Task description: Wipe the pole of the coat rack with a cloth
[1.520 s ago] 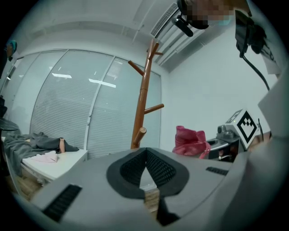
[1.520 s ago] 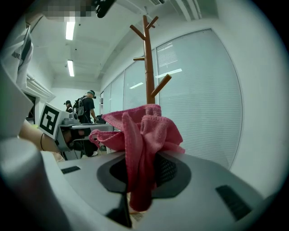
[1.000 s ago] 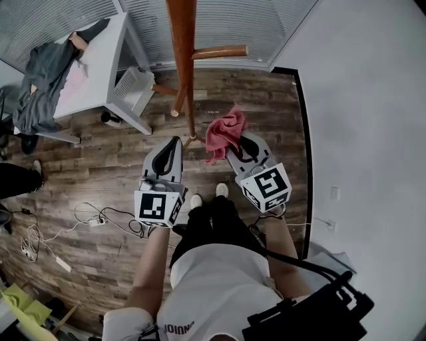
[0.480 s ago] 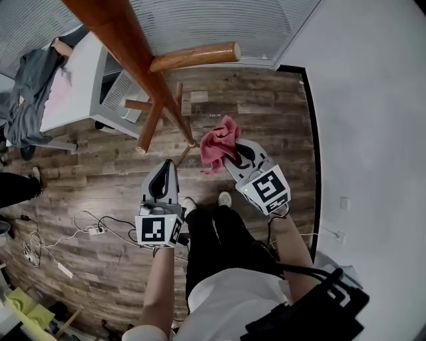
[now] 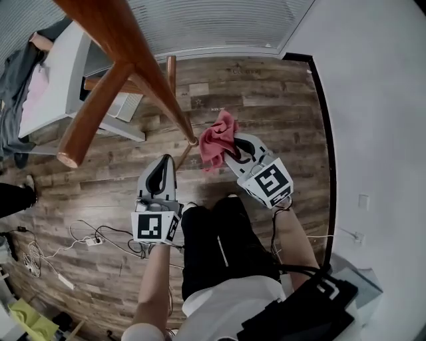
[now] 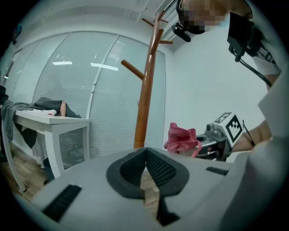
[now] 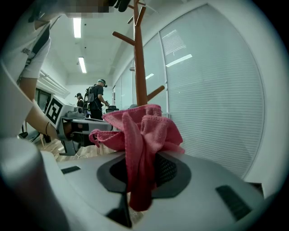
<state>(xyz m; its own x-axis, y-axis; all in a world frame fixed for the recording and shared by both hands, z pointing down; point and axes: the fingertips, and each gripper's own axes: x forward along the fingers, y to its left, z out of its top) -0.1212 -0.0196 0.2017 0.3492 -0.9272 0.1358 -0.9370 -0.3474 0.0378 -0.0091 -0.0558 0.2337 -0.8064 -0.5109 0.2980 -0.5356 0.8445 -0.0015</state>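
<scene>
The brown wooden pole of the coat rack (image 5: pixel 143 63) runs from the top left of the head view down to its foot on the floor, with pegs (image 5: pixel 90 110) sticking out. It stands upright in the left gripper view (image 6: pixel 148 90) and behind the cloth in the right gripper view (image 7: pixel 139 58). My right gripper (image 5: pixel 229 148) is shut on a crumpled red cloth (image 5: pixel 216 140), which bunches above the jaws (image 7: pixel 140 135) just right of the pole's foot. My left gripper (image 5: pixel 162 166) is shut and empty, just below the pole's foot (image 6: pixel 145 155).
A white table (image 5: pixel 60 80) with grey clothing (image 5: pixel 10 73) on it stands at the left. Cables and a power strip (image 5: pixel 93 240) lie on the wood floor. A white wall (image 5: pixel 379 100) is at the right, window blinds (image 5: pixel 213 20) behind the rack. People stand far off (image 7: pixel 97 101).
The head view has shifted, so the pole now looms larger across the top left. Both grippers stay near the pole's foot, and the right one still holds the cloth.
</scene>
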